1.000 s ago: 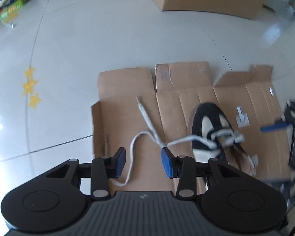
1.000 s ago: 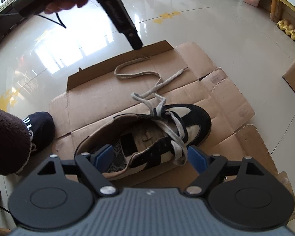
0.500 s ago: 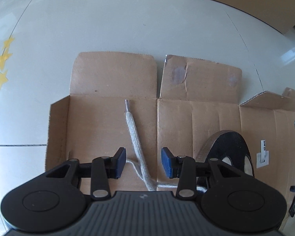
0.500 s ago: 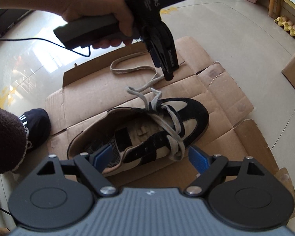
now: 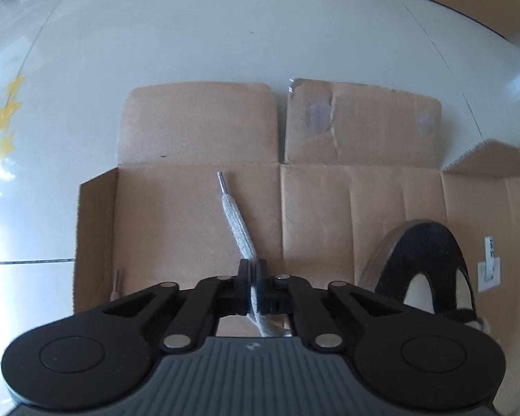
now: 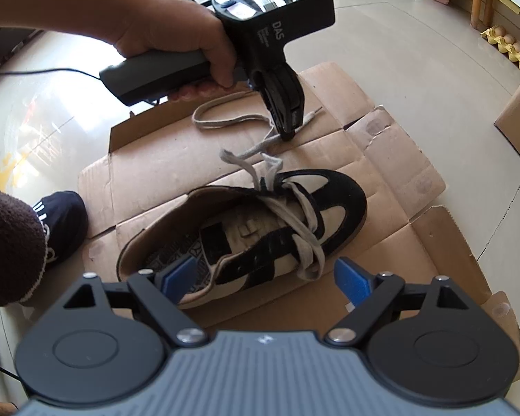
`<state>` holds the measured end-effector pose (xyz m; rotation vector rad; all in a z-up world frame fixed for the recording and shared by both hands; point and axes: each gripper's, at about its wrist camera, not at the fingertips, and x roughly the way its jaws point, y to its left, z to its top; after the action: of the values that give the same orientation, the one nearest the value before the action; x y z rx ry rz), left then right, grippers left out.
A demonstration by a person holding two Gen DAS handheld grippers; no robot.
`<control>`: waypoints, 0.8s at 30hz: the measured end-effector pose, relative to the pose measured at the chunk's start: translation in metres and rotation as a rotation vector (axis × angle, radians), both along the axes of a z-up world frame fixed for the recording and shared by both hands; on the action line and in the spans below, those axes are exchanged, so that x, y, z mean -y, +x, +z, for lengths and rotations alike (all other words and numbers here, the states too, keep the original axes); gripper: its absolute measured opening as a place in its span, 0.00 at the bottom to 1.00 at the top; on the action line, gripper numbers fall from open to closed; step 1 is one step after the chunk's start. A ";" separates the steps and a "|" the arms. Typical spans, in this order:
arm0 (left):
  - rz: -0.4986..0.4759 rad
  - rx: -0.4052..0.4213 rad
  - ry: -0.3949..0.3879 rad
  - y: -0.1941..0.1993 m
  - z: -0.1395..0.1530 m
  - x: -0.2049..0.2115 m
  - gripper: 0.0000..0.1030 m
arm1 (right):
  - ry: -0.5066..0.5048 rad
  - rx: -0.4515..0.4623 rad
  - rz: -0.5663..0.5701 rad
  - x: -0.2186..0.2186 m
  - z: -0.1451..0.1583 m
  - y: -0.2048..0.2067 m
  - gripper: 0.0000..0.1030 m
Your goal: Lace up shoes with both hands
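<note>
Down comes the left gripper (image 5: 252, 286) since a second ago, and its jaws, which stood apart then, are now pinched tight on the lace (image 5: 237, 223) a little way back from its tip. The right gripper (image 6: 265, 279) has not budged; its blue pads hang wide apart with nothing pressed between them, one pad over the heel opening of the shoe (image 6: 246, 228), the other off its side.

Nearest the right camera, the shoe lies on the flattened cardboard (image 6: 381, 159), toe pointing away, only its front eyelets threaded. From there the lace runs out past the toe to the left gripper's clamp, and a second strand loops off across the cardboard.

That lace looks soft, flat and woven: light, limp, no push in it at all. Only the stiff aglet (image 5: 222, 182) will steer into an eyelet, so a grip closer to that tip would likely guide it better; held this far back, the end may droop. The shoe seems light too and could slide on the cardboard when the lace is pulled, so the right gripper may need to steady it.

Further out, raised flaps edge the cardboard on the far side, then bare tiled floor (image 5: 225, 34) gives plenty of room. A foot (image 6: 59, 222) sits beside the sheet's edge.
</note>
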<state>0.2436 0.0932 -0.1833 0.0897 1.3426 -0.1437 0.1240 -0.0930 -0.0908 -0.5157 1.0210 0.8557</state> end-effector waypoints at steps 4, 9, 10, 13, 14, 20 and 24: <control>-0.178 0.060 0.079 -0.014 0.020 0.009 0.01 | 0.002 0.003 -0.005 0.001 0.001 0.000 0.86; -0.506 0.156 0.281 -0.047 0.072 0.017 0.01 | 0.013 0.012 -0.007 0.001 0.007 0.000 0.87; -0.545 0.158 0.308 -0.050 0.081 0.015 0.01 | 0.018 0.015 -0.007 0.001 0.008 0.000 0.87; -0.644 0.165 0.393 -0.063 0.115 0.007 0.01 | 0.033 0.025 -0.001 -0.003 0.012 -0.001 0.87; -0.671 0.168 0.413 -0.068 0.124 0.006 0.01 | 0.040 0.028 0.001 -0.005 0.014 -0.001 0.87; -0.803 0.168 0.496 -0.097 0.164 0.007 0.01 | 0.062 0.038 0.019 -0.011 0.020 -0.005 0.88; -0.828 0.180 0.545 -0.106 0.178 0.001 0.01 | 0.065 0.036 0.031 -0.015 0.020 -0.008 0.88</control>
<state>0.1373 0.0920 -0.0050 1.0970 1.0646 -0.4495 0.1161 -0.0777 -0.0706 -0.4908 0.9518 0.9009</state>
